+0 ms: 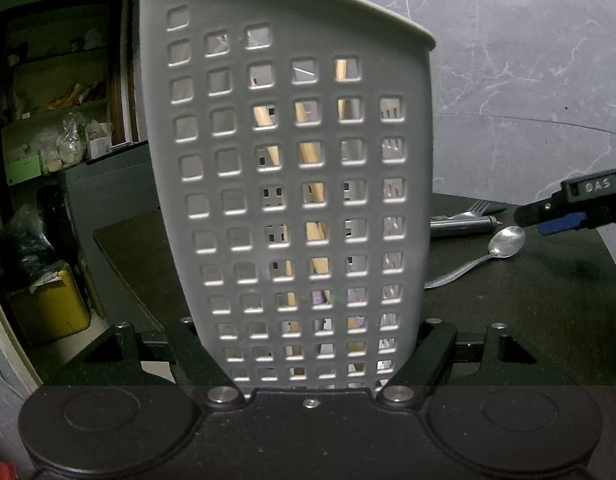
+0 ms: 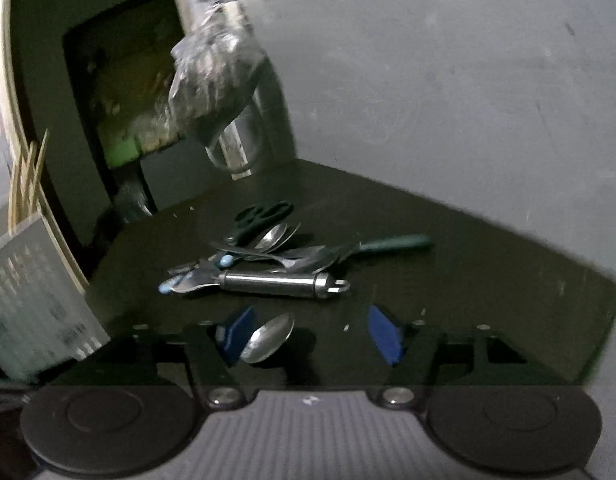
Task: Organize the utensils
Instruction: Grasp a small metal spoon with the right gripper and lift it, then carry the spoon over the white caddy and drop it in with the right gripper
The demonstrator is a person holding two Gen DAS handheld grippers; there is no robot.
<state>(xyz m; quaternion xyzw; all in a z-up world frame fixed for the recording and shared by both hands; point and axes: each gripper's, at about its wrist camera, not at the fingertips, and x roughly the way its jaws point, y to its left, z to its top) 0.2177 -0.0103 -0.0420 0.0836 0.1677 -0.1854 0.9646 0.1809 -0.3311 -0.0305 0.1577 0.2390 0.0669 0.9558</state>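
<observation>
Utensil holder [image 1: 291, 200], perforated grey, contains wooden chopsticks [image 1: 316, 196]; spoon [image 1: 504, 244] lies outside.

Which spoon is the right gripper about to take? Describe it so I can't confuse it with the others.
Start at the dark table and find the utensil pile near its middle, by the steel-handled tool. The lone spoon lies apart from it, nearer the grey perforated holder. Its bowl sits by the open right gripper's blue pad, touching no other cutlery.

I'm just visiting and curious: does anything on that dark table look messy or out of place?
Yes. A jumbled utensil pile lies loose on the table, and one spoon lies apart by the right gripper, outside the holder.
</observation>
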